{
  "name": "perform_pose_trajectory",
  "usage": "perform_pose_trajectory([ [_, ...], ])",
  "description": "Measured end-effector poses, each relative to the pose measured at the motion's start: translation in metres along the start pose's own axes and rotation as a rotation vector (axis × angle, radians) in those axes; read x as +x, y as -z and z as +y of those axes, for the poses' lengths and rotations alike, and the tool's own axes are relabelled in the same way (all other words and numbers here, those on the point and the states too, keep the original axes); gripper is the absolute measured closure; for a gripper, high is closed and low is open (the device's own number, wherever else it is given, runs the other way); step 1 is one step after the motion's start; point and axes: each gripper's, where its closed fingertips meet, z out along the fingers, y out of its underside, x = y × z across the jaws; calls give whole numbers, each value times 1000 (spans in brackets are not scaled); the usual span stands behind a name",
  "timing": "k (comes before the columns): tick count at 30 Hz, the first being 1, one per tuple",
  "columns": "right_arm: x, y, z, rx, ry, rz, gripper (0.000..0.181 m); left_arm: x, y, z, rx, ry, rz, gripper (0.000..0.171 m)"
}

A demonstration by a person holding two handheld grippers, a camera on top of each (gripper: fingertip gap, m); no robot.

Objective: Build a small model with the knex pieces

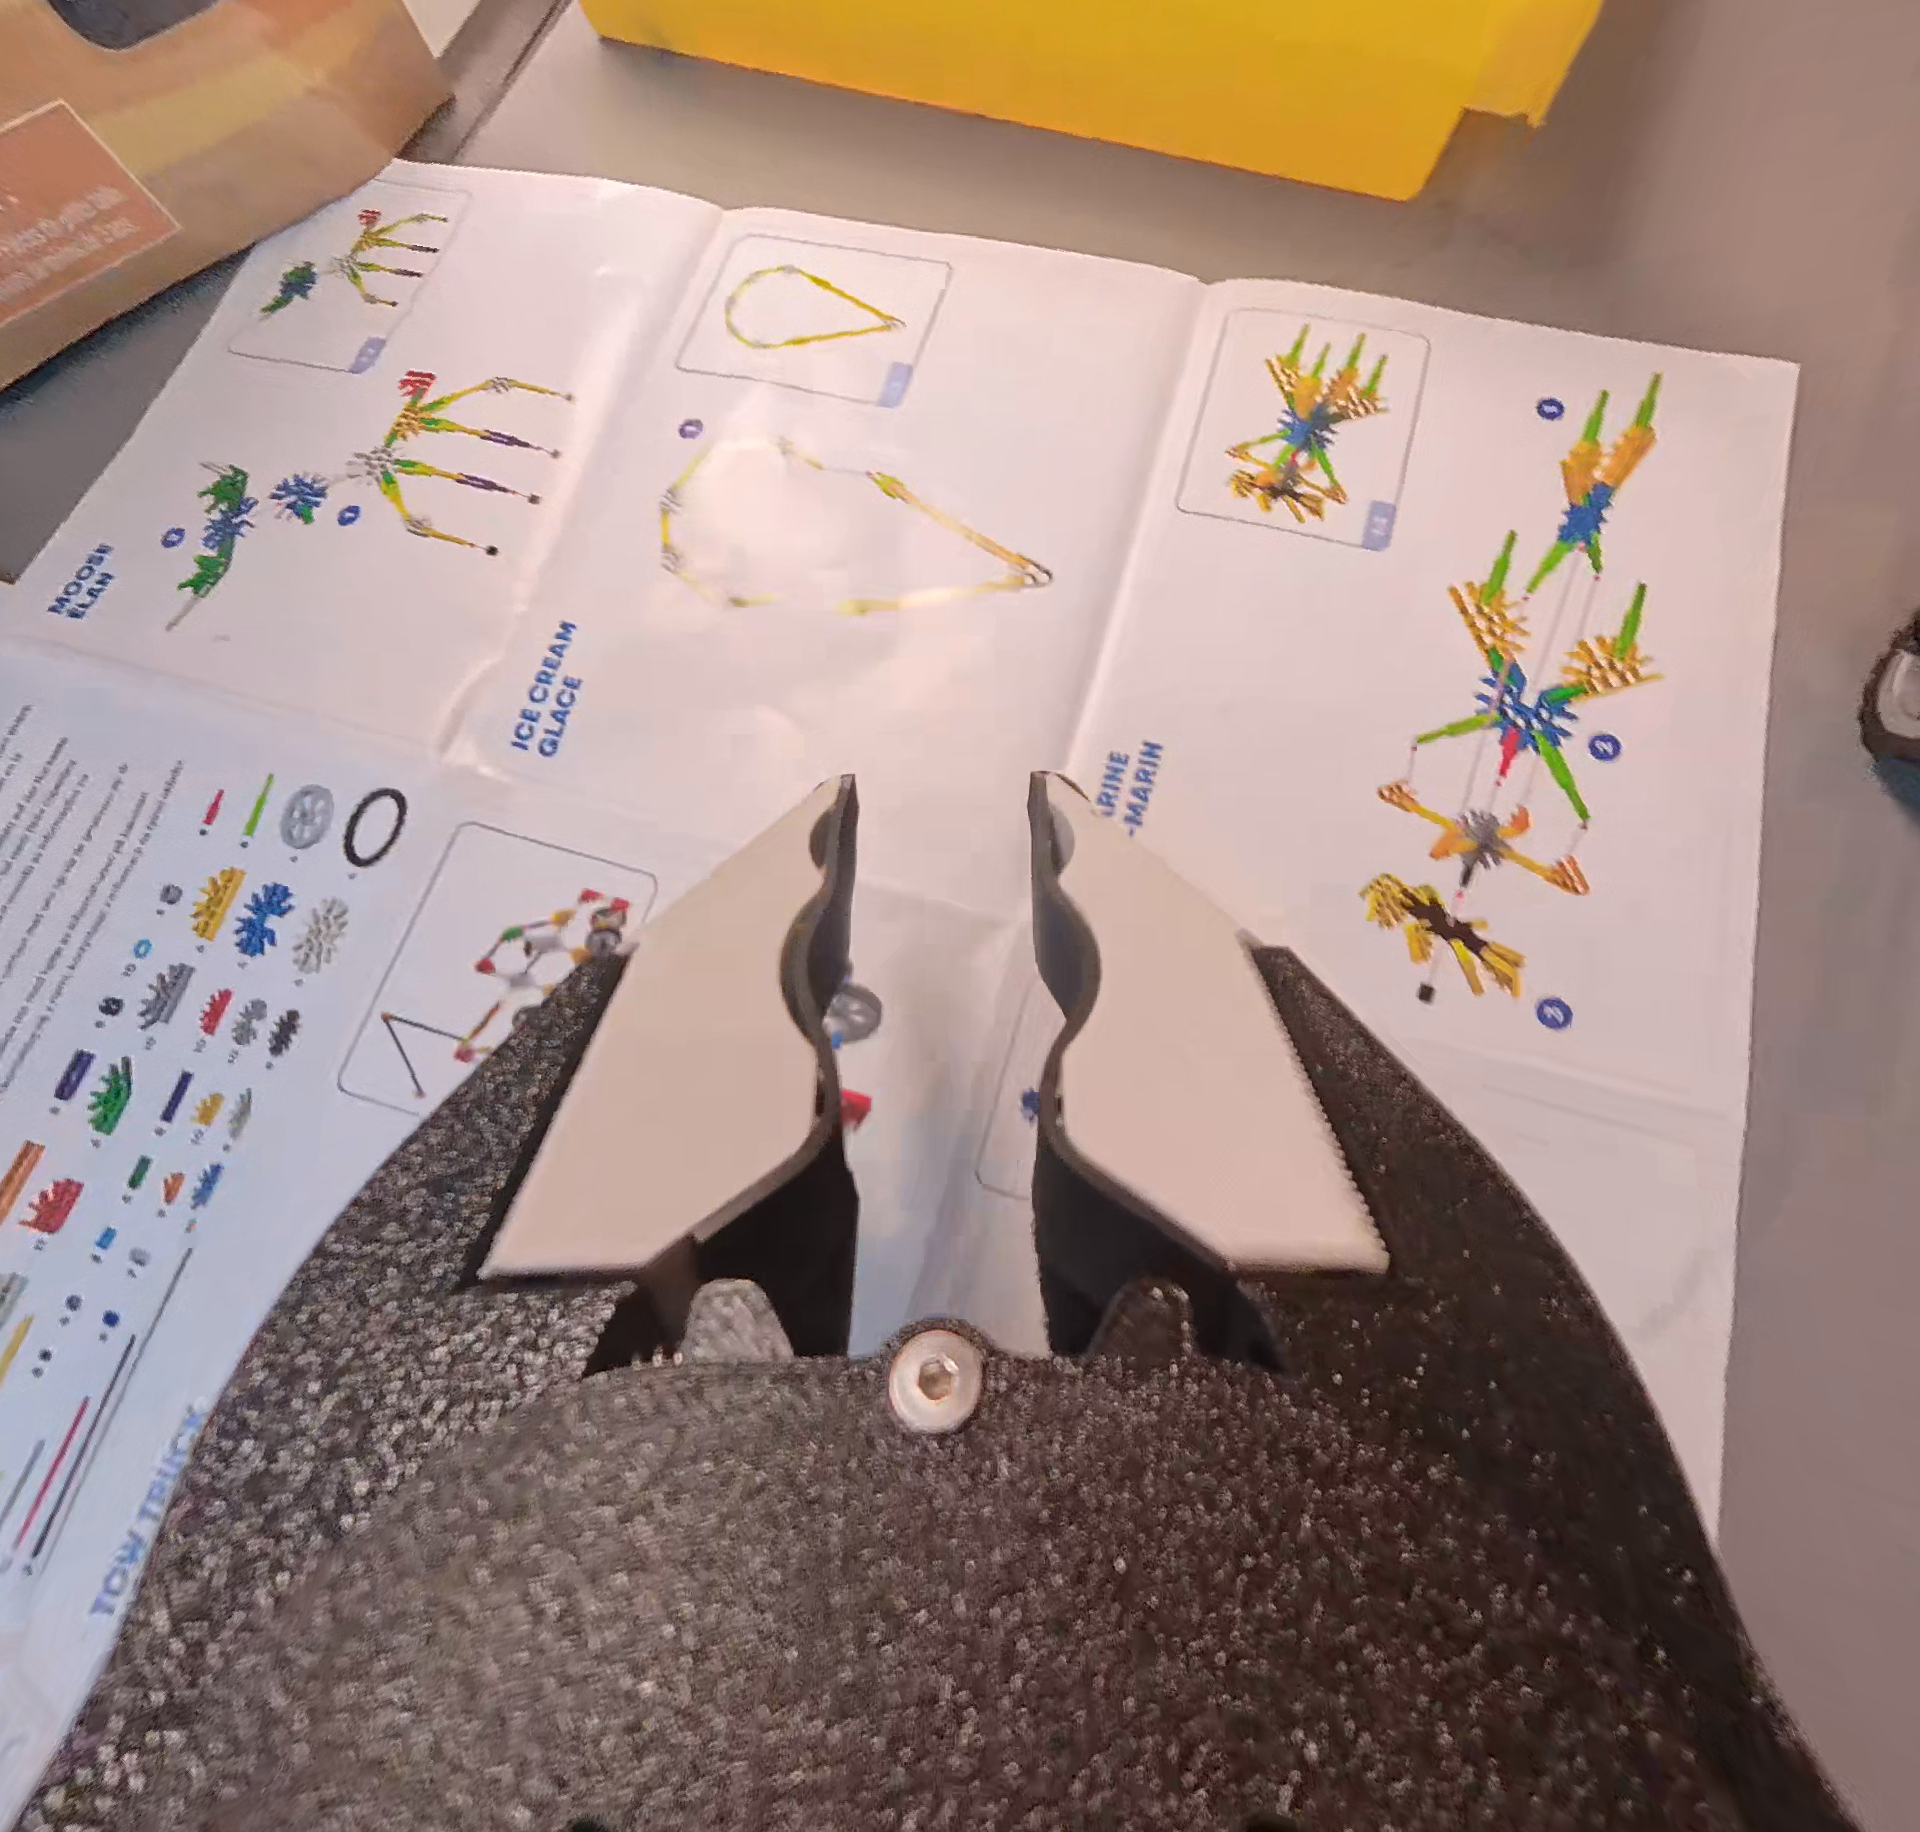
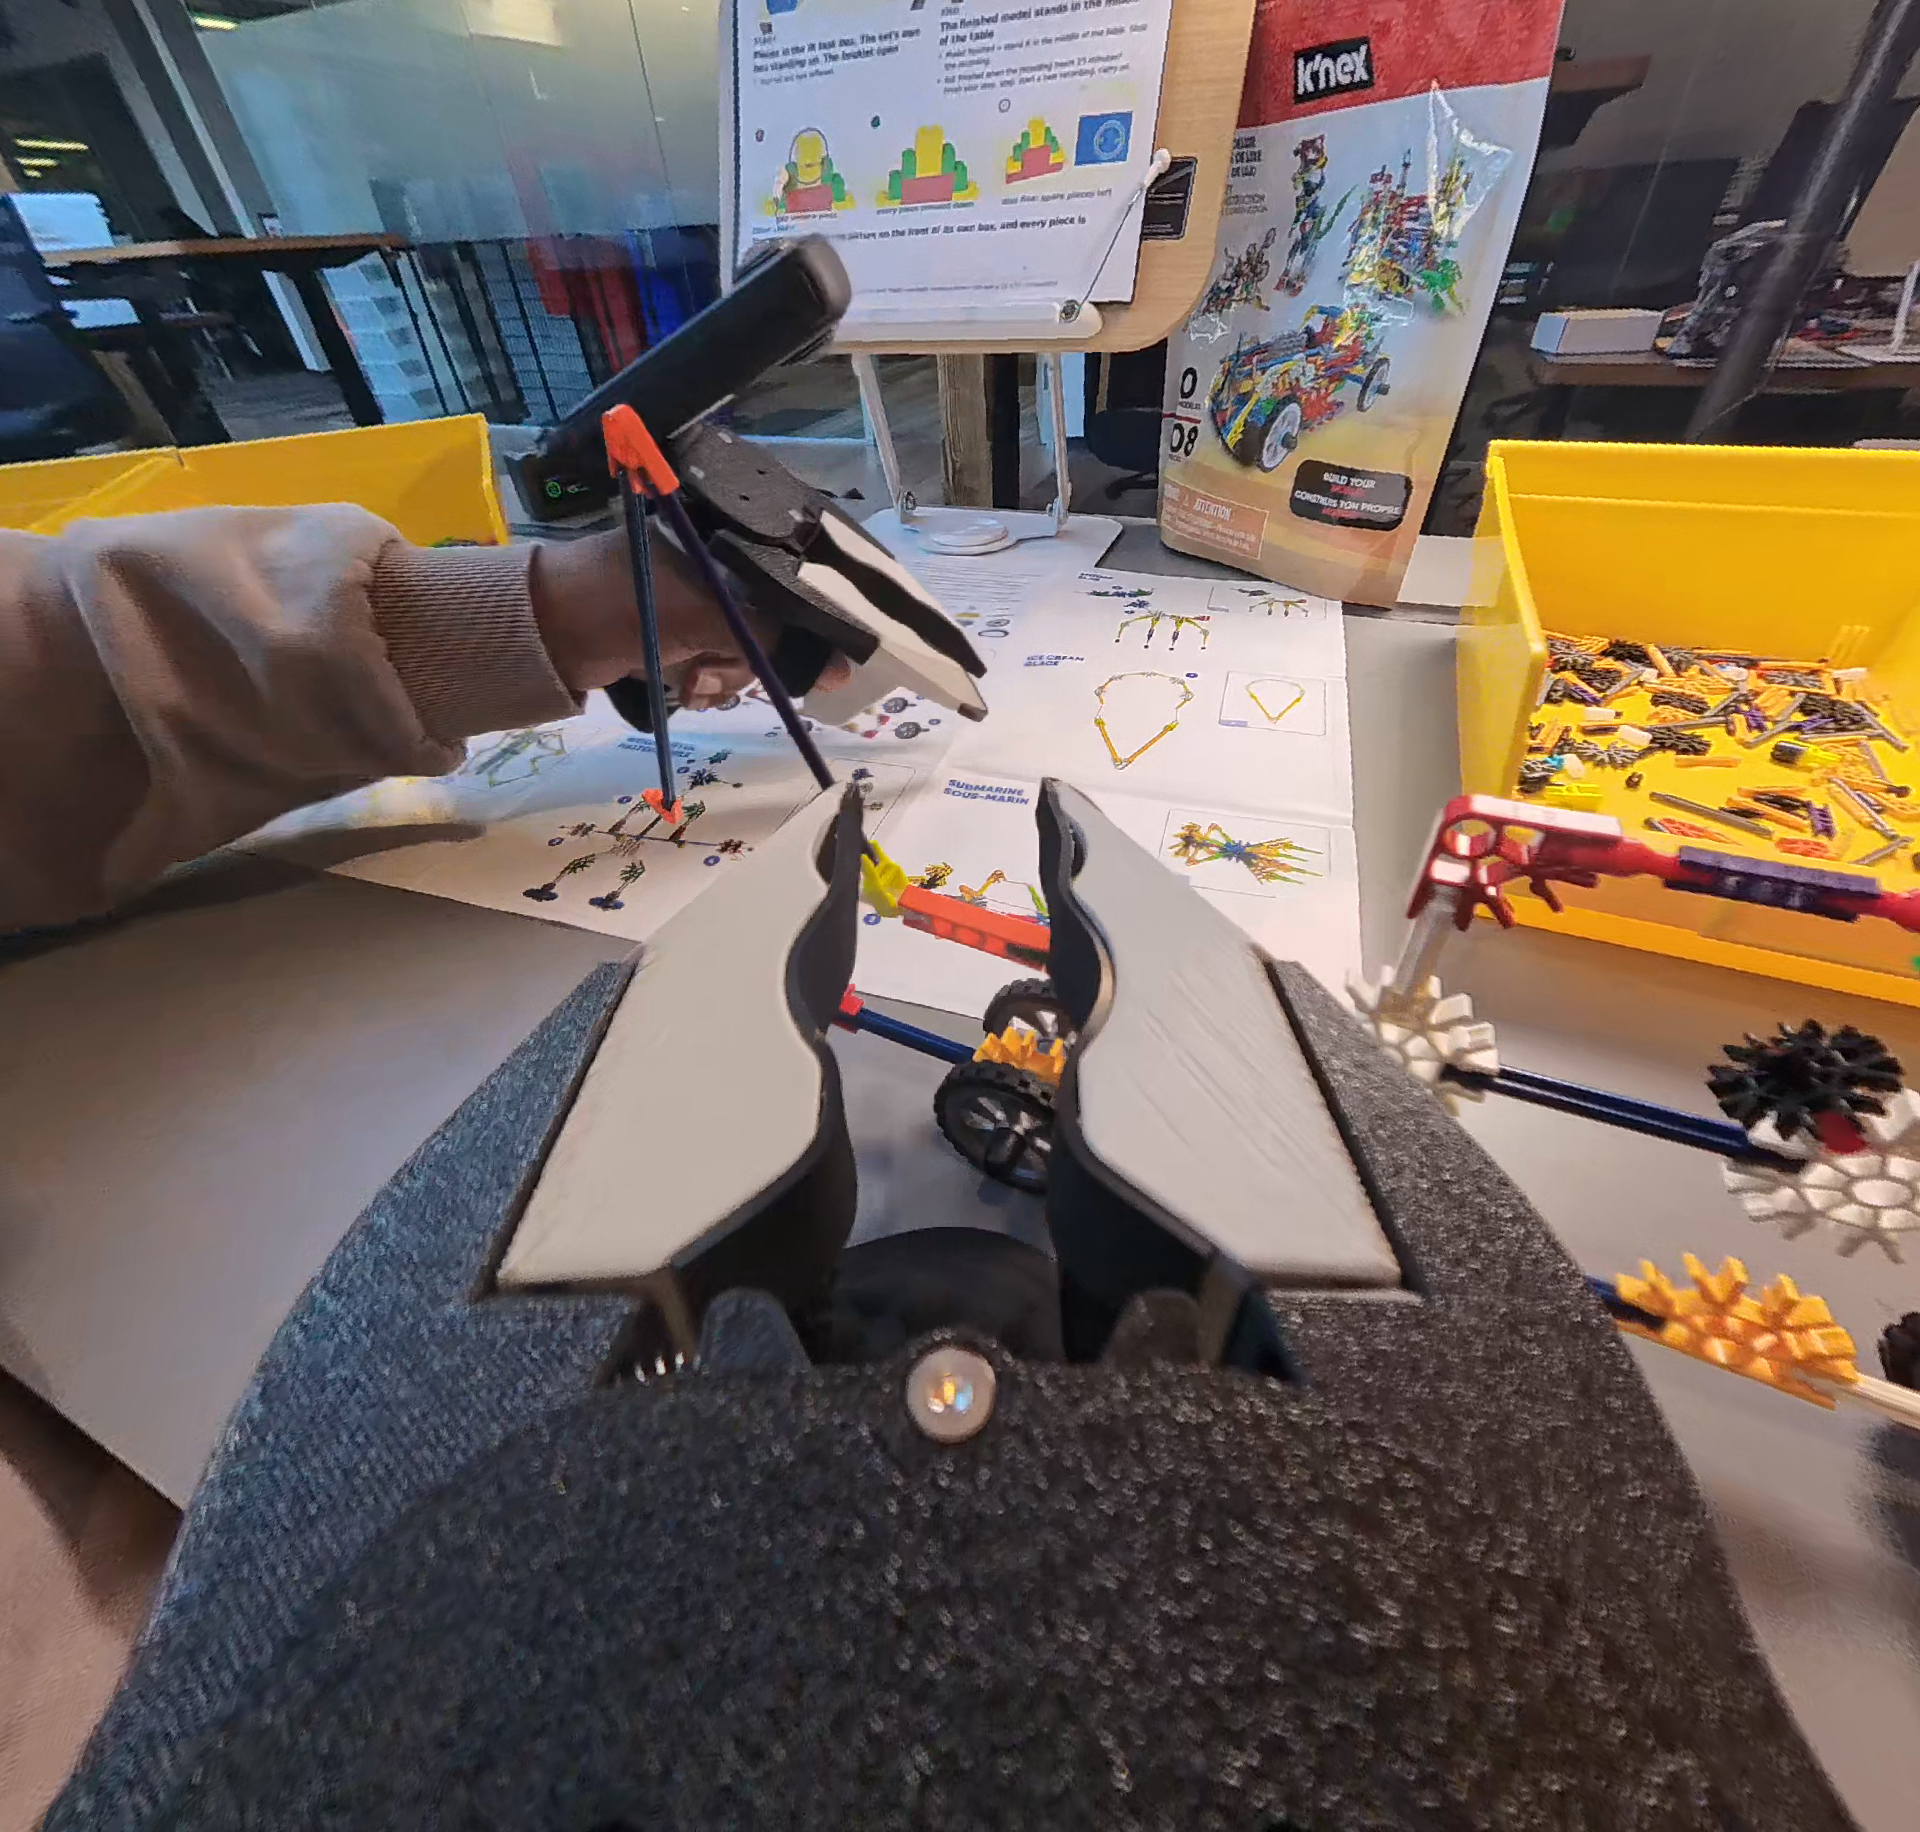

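Overhead, left gripper (image 2: 961,686) tilts down above instruction sheet (image 1: 1039,494).

Bare grey table (image 2: 260,1055) lay left; rod-and-wheel model (image 2: 997,1086) and yellow bin (image 2: 1496,660) blocked ahead and right.

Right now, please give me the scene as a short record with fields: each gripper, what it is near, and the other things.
left gripper: open, empty, above the instruction sheet
right gripper: open, a thin dark rod reaches its left fingertip; grip unclear
small wheeled model: on the table beyond the right gripper
yellow bin: at right, holds loose pieces
kit box: upright, behind the sheet
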Motion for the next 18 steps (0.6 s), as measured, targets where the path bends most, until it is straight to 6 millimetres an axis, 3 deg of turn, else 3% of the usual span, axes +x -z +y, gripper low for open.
perform_pose_trajectory([
  [5,-2,0,5,-8,-18,-11,149,30,37,32,-23,-22,39,134],
  [9,-6,-1,11,-26,-13,-23,149,40,78,57,-59,-74,25,128],
  [14,-11,-5,16,-45,41,-13,149,23,137,72,-49,-144,-94,126],
  [18,-18,-9,12,-39,82,-22,149,13,191,60,48,-57,-148,126],
])
